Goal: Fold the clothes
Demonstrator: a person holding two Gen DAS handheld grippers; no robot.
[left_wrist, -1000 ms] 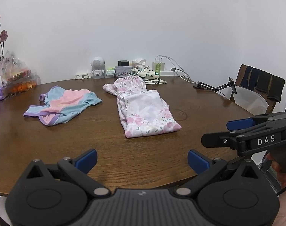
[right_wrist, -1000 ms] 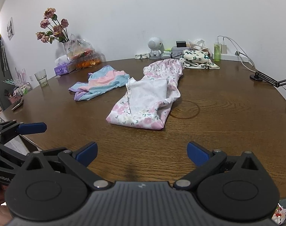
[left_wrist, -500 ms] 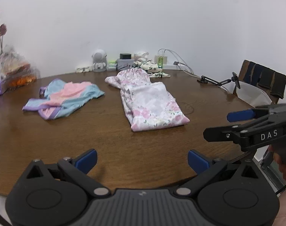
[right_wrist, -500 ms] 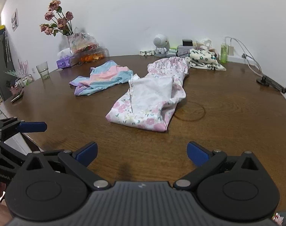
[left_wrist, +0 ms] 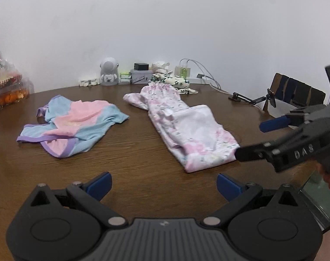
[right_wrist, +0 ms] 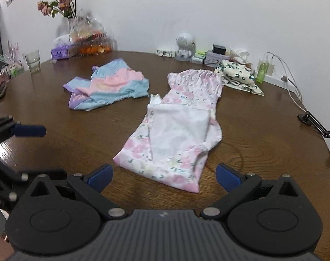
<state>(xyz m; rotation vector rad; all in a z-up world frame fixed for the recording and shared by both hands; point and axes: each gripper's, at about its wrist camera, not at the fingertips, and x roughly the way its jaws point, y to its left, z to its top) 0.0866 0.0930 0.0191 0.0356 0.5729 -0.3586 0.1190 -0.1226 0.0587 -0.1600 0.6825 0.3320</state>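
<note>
Clothes lie spread on a round wooden table [left_wrist: 143, 158]: a pink floral garment [right_wrist: 175, 134], partly folded with its white lining turned up, runs from the middle of the tabletop toward 12 o'clock in the right wrist view, its near hem just beyond the right gripper [right_wrist: 162, 177]. A pastel blue-and-pink top with purple trim [right_wrist: 108, 87] sits crumpled at about 11 o'clock in that view, apart from the floral piece. A third cloth, cream with dark green flowers [right_wrist: 238, 76], is bunched at 1 o'clock near the wall. Both grippers are empty and hover above the near edge of the table. The left gripper [left_wrist: 162, 183] has its blue-padded fingers [left_wrist: 99, 183] spread wide, nothing between them, and faces the bare wood between the two garments. The right gripper's fingers are likewise wide apart, framing the floral hem without touching it; seen from the left wrist camera, this tool reaches in from 3 o'clock with its tip close to the hem's corner. Along the far edge stand a small white robot figure [right_wrist: 185, 45], a green bottle [right_wrist: 260, 72], a drinking glass [right_wrist: 33, 62] and a vase of dried roses [right_wrist: 60, 0].
</note>
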